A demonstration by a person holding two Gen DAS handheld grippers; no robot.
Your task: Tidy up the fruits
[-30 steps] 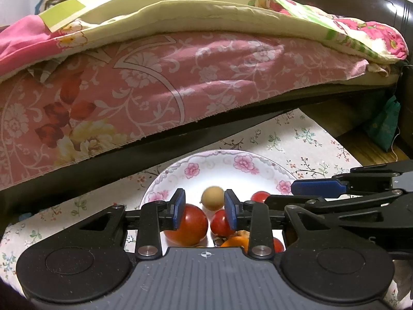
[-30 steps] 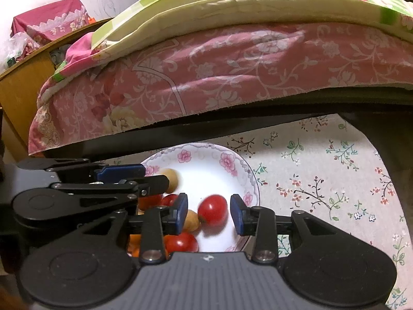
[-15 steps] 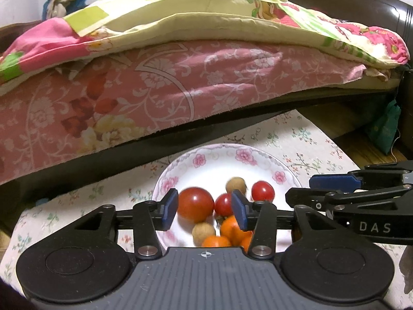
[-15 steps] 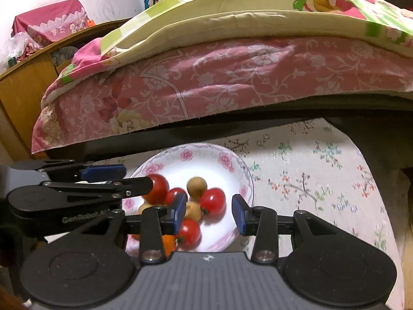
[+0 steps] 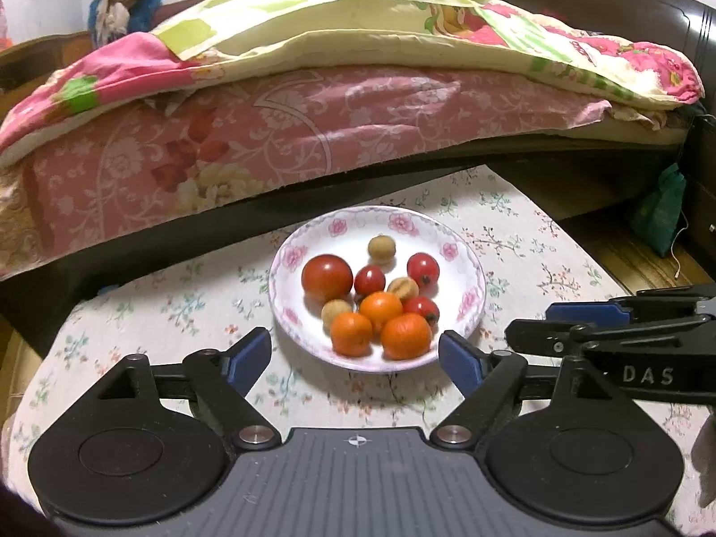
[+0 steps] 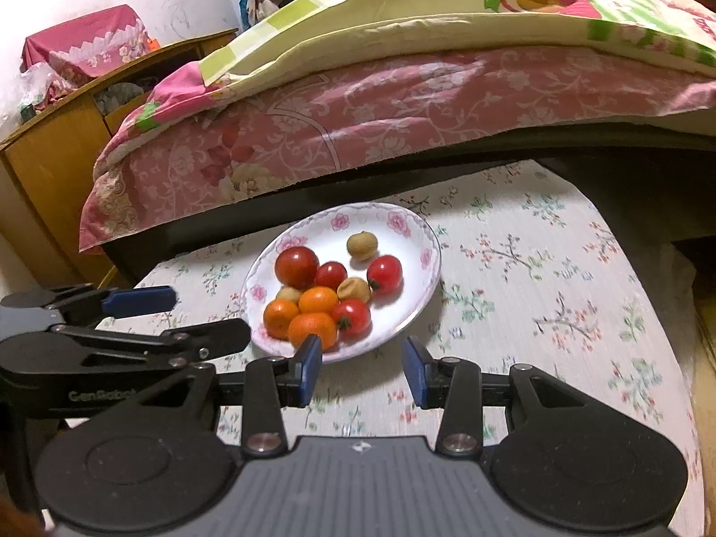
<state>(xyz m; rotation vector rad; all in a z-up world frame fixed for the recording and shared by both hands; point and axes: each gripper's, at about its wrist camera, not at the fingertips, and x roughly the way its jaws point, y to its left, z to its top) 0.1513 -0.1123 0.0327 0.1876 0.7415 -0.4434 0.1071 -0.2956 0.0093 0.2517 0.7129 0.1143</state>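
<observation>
A white floral plate [image 5: 313,232] [image 6: 402,219] stands on the flowered tablecloth [image 5: 514,241]. In it lie a large tomato [image 5: 326,275] [image 6: 296,267], small tomatoes [image 5: 423,268], oranges [image 5: 380,306] [image 6: 313,329] and brown longans [image 5: 381,248]. My left gripper [image 5: 355,351] hovers at the plate's near rim, its jaws opening wide, with nothing held between them. My right gripper [image 6: 362,353] stands open with a narrower gap at the near rim, also holding nothing. Each view shows the other gripper's fingers [image 5: 581,313] [image 6: 143,300] beside the plate.
A bed with a pink floral sheet [image 5: 313,125] and a piled quilt [image 5: 358,22] runs close behind the table. A wooden cabinet [image 6: 53,156] stands to the left. A green bag [image 5: 662,215] hangs at the right by the dark headboard.
Both grippers have drawn back from the plate towards me and slightly up. The left jaws have spread wide. The tomatoes that were at the fingers now lie in the plate.
</observation>
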